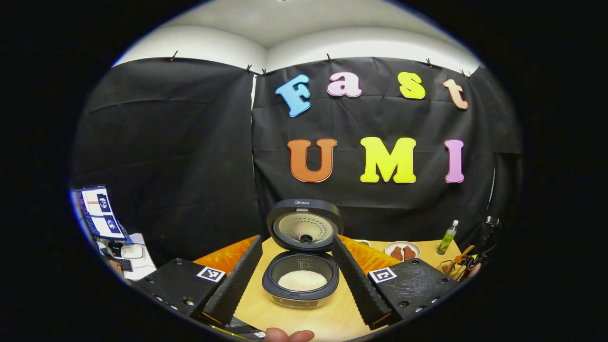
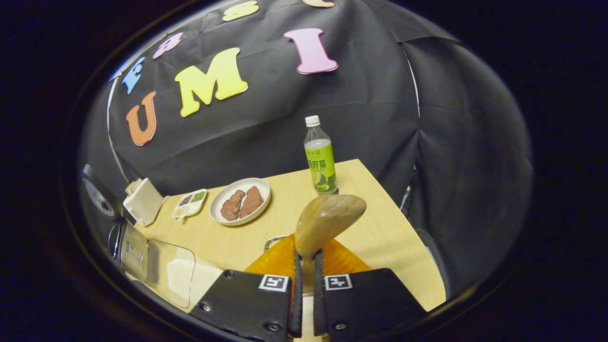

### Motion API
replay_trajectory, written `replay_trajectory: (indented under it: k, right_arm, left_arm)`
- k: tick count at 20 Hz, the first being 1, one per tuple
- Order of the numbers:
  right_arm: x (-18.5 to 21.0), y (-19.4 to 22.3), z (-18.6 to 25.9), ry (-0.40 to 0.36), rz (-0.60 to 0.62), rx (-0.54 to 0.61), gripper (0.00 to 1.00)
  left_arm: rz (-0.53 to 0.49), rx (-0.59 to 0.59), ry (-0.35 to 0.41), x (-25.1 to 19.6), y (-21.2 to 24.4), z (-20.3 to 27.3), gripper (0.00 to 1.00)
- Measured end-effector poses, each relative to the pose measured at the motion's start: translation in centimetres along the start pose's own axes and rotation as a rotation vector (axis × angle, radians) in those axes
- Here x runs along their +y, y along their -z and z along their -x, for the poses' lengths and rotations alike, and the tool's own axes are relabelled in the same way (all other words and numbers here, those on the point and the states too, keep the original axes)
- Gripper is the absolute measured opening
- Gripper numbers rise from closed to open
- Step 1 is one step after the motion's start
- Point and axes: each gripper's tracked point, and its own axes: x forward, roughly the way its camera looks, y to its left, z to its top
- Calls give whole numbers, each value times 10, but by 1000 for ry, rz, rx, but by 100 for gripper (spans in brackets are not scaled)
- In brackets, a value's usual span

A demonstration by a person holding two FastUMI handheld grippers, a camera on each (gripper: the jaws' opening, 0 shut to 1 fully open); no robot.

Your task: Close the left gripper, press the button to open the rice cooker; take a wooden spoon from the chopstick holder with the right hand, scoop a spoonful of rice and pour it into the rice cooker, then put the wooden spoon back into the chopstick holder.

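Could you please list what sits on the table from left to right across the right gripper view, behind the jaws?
White container → small divided dish → plate of meat → wooden spoon → green bottle.

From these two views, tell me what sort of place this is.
Probably a staged kitchen tabletop in a recording booth, not a real home. An open rice cooker with rice inside and a plate of meat sit on a wooden table, which is backed by a pinned black cloth wall.
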Motion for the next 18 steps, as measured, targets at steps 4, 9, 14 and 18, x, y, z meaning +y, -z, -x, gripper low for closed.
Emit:
replay_trajectory:
  k: [4, 9, 14, 18]
  right_arm:
    - [13, -36, 34, 38, 75, -72, 11]
    - [71, -82, 90, 20, 167, -173, 10]
    - [176, -57, 109, -76, 188, -163, 10]
    - [219, 1, 86, -60, 211, -79, 10]
  left_arm:
    - [-26, -4, 29, 19, 5, -2, 95]
    - [-69, -35, 72, 36, 5, -4, 94]
    - [-62, -40, 111, 58, 8, -10, 94]
    - [-52, -18, 128, 85, 10, -13, 94]
